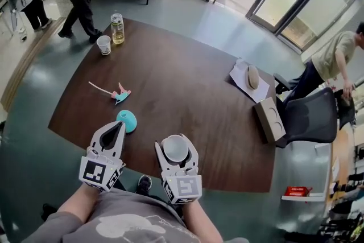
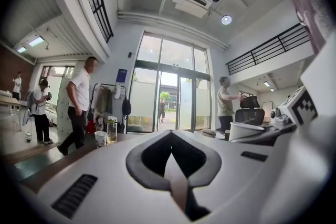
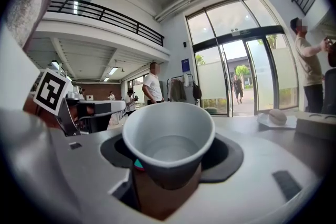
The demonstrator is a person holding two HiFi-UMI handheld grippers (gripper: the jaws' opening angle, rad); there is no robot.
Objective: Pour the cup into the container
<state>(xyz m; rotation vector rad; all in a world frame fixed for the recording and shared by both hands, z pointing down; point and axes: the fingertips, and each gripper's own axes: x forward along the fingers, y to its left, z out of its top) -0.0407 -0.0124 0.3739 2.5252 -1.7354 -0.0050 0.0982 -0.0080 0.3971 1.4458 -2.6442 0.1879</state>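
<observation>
Grey-sleeved arms at the bottom of the head view carry both tools; the right gripper (image 1: 176, 139), low and just right of centre, is clamped round a white paper cup (image 1: 176, 149), held upright with its mouth open to the camera; in the right gripper view the cup (image 3: 169, 140) fills the gap between the jaws, pale inside, and whether it holds liquid I cannot tell; the left gripper (image 1: 118, 124), low and left of centre, has its jaws closed tip to tip with nothing between them; just beyond its tip a round teal object (image 1: 126, 120) lies on the brown table (image 1: 187, 94); further up and left rests a small pink-and-teal tool (image 1: 118, 94) with a thin stick; at the table's upper left edge a second paper cup (image 1: 104, 44) stands beside a clear bottle (image 1: 117, 28) of yellowish liquid; at the right edge lie a sheet of paper (image 1: 239, 72), a cardboard box (image 1: 270, 119) and a black chair (image 1: 313, 116).
</observation>
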